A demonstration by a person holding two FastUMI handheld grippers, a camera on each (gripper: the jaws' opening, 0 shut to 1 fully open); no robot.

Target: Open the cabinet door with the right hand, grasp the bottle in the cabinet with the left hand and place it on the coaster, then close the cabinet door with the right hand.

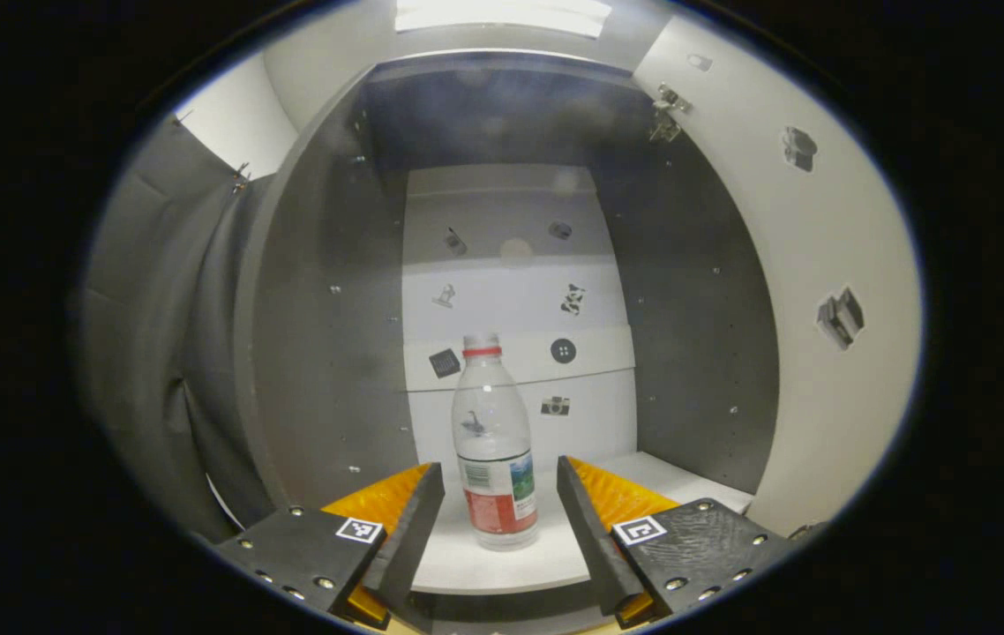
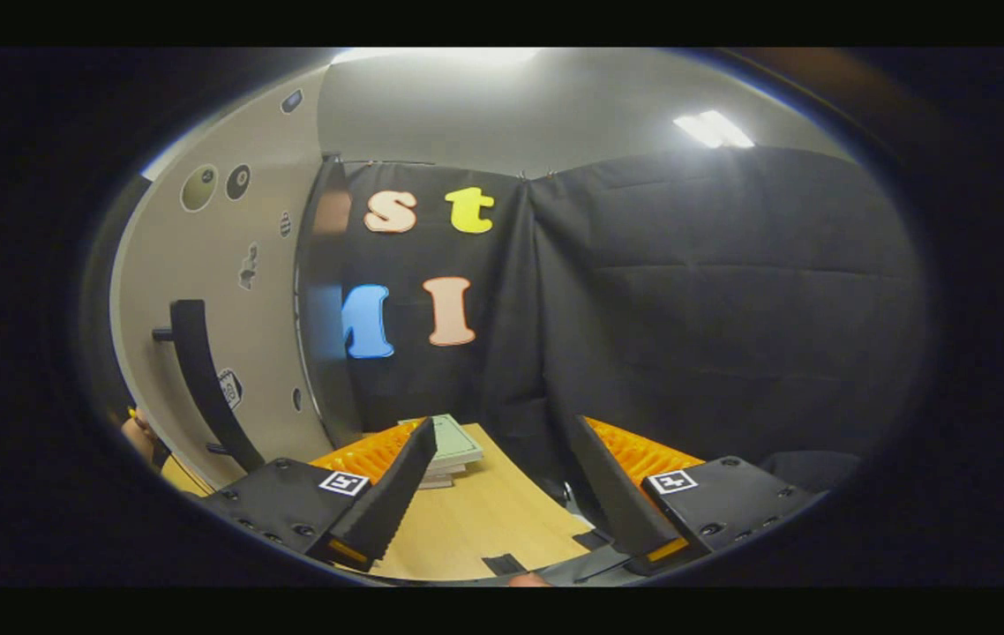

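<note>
In the left gripper view, black cloth (image 1: 158, 353) hangs at nine o'clock beside the open cabinet (image 1: 325, 353), whose dark side walls frame a pale back panel (image 1: 511, 291) dotted with small stickers. The clear bottle (image 1: 495, 441), with a red ring under its cap and a red-and-white label, stands upright on the cabinet's white shelf (image 1: 484, 564) at six o'clock, in line with the gap of the left gripper (image 1: 500, 498). Its fingers are spread wide and reach either side of the bottle without touching it. At three o'clock the cabinet door (image 1: 828, 265) stands swung open, its hinge (image 1: 665, 115) near one o'clock. In the right gripper view, the pale door face (image 2: 264, 335) with its dark bar handle (image 2: 202, 379) lies at nine o'clock. The right gripper (image 2: 502, 481) hangs over the wooden tabletop (image 2: 475, 529) at six o'clock, fingers apart and holding nothing, with a stack of books (image 2: 453, 445) just beyond them.
</note>
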